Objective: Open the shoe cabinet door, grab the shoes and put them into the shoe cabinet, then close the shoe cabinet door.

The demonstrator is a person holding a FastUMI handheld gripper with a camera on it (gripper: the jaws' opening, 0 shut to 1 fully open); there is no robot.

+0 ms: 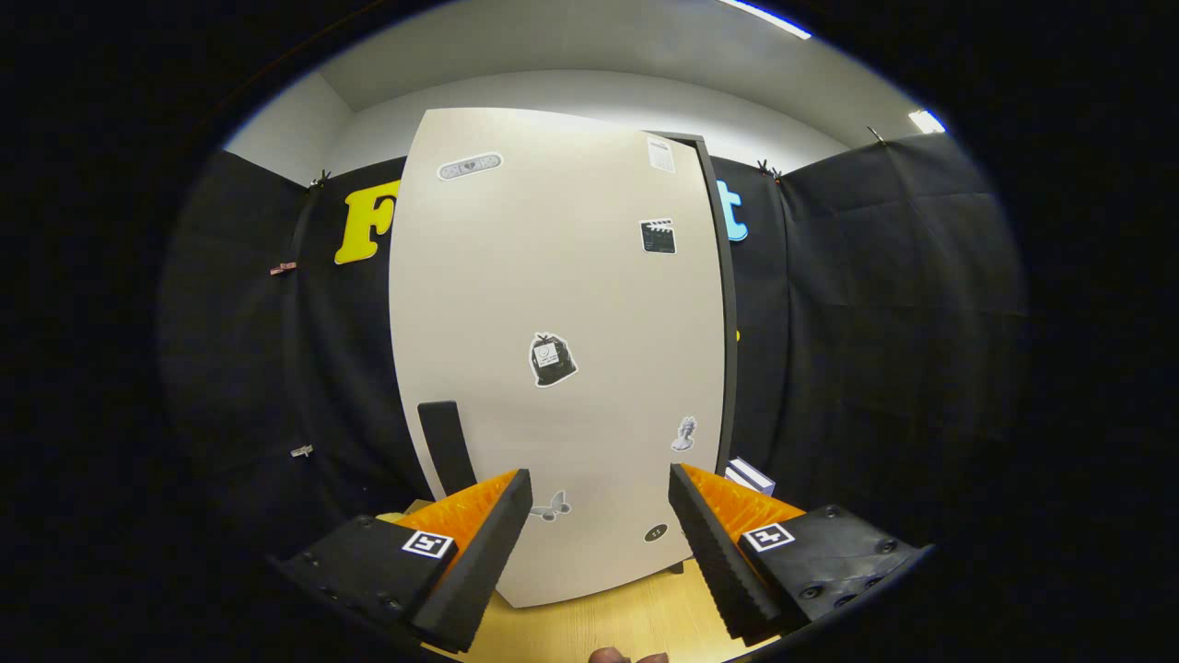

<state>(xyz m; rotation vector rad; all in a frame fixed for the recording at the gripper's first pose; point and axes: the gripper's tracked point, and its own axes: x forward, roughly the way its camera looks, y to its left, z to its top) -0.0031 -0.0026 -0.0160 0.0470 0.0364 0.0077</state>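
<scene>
- While the gripper point(600, 516) faces the shoe cabinet door point(553, 350), its two fingers stand wide apart with nothing held between them.
- The door, a tall pale panel, rises just ahead of the fingers and spans the gap between them; its lower edge meets the light wooden floor point(608, 617) beyond the fingertips.
- A dark upright handle point(447, 447) sits low on the door, just above and beyond the left finger.
- Small stickers dot the panel: a dark bag-shaped one point(551, 359) straight ahead above the gap, a butterfly point(551, 506) beside the left fingertip, a bust figure point(683, 433) above the right fingertip, and a clapperboard point(658, 236) higher up.
- A dark cabinet edge point(728, 304) shows along the door's right side; whether the door is fully closed cannot be told.
- A small white box point(751, 476) lies on the floor just beyond the right finger, beside the cabinet.
- Black cloth walls point(875, 304) enclose the booth on both sides of the cabinet.
</scene>
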